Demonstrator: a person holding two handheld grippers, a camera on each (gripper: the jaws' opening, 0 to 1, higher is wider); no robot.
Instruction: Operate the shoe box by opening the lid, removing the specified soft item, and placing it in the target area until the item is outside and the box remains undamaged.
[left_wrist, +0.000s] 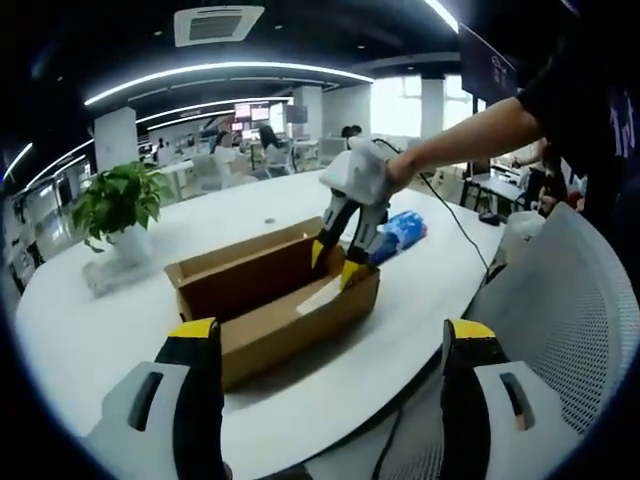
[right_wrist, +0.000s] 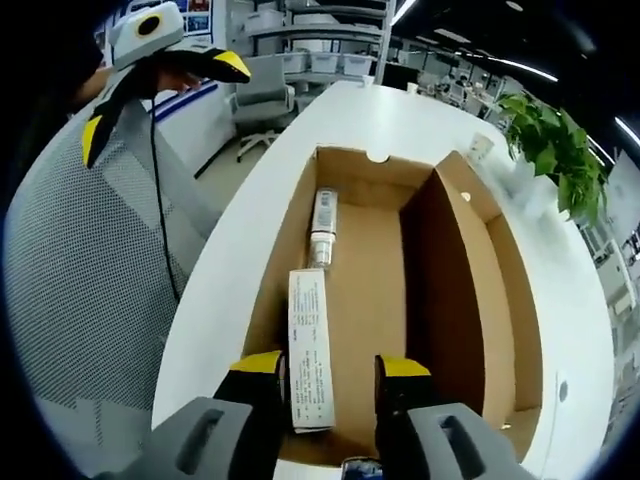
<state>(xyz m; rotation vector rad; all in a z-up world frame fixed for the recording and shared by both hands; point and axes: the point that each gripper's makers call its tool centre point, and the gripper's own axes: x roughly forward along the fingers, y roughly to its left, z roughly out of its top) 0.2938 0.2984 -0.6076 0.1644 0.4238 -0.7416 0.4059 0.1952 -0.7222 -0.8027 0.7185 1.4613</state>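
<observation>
My right gripper (right_wrist: 329, 375) hangs with jaws apart over the open brown cardboard shoe box (right_wrist: 455, 300). A long white paper-labelled packet (right_wrist: 308, 350) lies between them. My left gripper (left_wrist: 330, 345) gapes wide, lower frame.

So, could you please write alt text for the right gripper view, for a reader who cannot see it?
The right gripper, jaws open, looks down into an open cardboard shoe box on a white table; a long white carton and a small tube lie along the box floor. The left gripper shows at upper left, above a mesh chair back, and a potted plant stands at upper right.
</observation>
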